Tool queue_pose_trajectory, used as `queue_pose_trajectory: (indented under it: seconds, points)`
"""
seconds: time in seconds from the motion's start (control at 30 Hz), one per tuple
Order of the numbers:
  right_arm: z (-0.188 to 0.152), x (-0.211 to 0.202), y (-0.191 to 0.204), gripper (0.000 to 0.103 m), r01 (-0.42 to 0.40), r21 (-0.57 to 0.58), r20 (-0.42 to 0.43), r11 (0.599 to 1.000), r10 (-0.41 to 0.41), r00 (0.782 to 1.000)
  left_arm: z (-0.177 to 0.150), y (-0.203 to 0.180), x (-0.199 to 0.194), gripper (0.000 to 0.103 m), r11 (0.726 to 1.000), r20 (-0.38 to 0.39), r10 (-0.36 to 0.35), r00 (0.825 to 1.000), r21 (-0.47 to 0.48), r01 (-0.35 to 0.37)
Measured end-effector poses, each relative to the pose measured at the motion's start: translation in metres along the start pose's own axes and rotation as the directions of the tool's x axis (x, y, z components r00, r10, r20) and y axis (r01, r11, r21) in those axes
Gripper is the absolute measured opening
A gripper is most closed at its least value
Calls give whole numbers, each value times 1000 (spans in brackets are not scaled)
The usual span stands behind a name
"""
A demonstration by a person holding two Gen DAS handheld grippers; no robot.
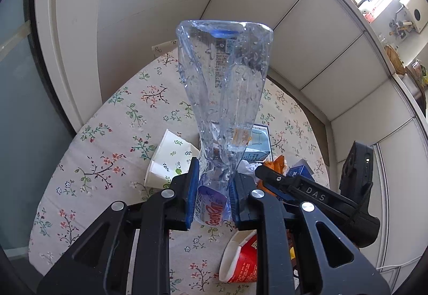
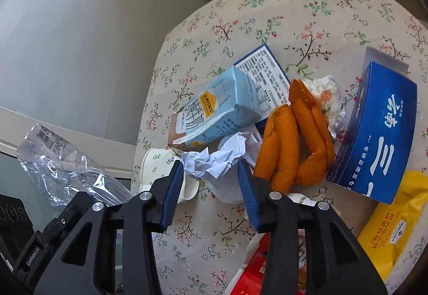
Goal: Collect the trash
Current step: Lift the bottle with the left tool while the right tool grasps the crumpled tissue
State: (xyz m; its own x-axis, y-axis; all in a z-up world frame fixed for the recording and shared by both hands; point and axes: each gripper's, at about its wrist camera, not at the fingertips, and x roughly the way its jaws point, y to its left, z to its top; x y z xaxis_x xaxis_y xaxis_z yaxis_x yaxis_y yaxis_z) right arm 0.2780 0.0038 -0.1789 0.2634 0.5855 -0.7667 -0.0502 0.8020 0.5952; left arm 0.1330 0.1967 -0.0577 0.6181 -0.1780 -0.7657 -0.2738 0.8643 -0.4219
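- The surface (image 2: 307, 14), under a floral cloth, carries most of the trash, so by my reading the collecting is at an early stage; no bin or bag shows in either view, and I cannot tell where the pieces are meant to go.
- One piece is already lifted: the left gripper (image 1: 212, 196) pinches a crumpled clear plastic bottle (image 1: 224, 86) near its labelled end, the blue fingers (image 1: 193, 188) pressing hard enough to squash it to a waist, and the rest stands up tall above the cloth, dented and beaded with droplets.
- The dark blue box (image 2: 374, 134) lies at the right of the pile, its flap open, with a yellow packet (image 2: 396, 222) just beside it.
- The pale blue carton (image 2: 214, 113) lies on its side in the middle, propped on other litter.
- Orange peel (image 2: 291, 140) curls between carton and box, touching both.
- The crumpled white paper (image 2: 222, 161) sits in front of the carton; the right gripper (image 2: 211, 180) straddles it with fingers part-way in, apparently touching its sides, though a firm grip is not evident.
- A white floral paper cup (image 1: 171, 158) and a red cup (image 1: 240, 257) lie tipped over nearby, both untouched.
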Motion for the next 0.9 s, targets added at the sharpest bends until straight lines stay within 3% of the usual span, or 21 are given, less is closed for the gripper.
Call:
queue_pose_trajectory:
  seconds: [0.13,0.2,0.27,0.37,0.6,0.9]
  points:
    - [1,11,-9,47,-22,46,-4,999,23,1000,2,2,0,20,1000,-2,5,1000,-4,-5]
    - [2,10,-9,40,-31,38,15,999,31,999,3,2,1,20,1000,-5,11,1000,-4,-11]
    - [2,11,-8,25,-53,29,21,998,52,998,3,1,2,20,1000,-10,15,1000,-5,-15]
    - [2,8,-6,22,-54,18,33,998,54,998,4,0,3,20,1000,-11,17,1000,-7,-17]
    - [-3,-12,6,22,-60,-21,75,998,62,995,3,0,2,20,1000,7,13,1000,-20,-13]
    - [-3,-67,21,22,-81,-91,183,993,97,978,4,-6,-11,20,999,64,-23,998,-24,24]
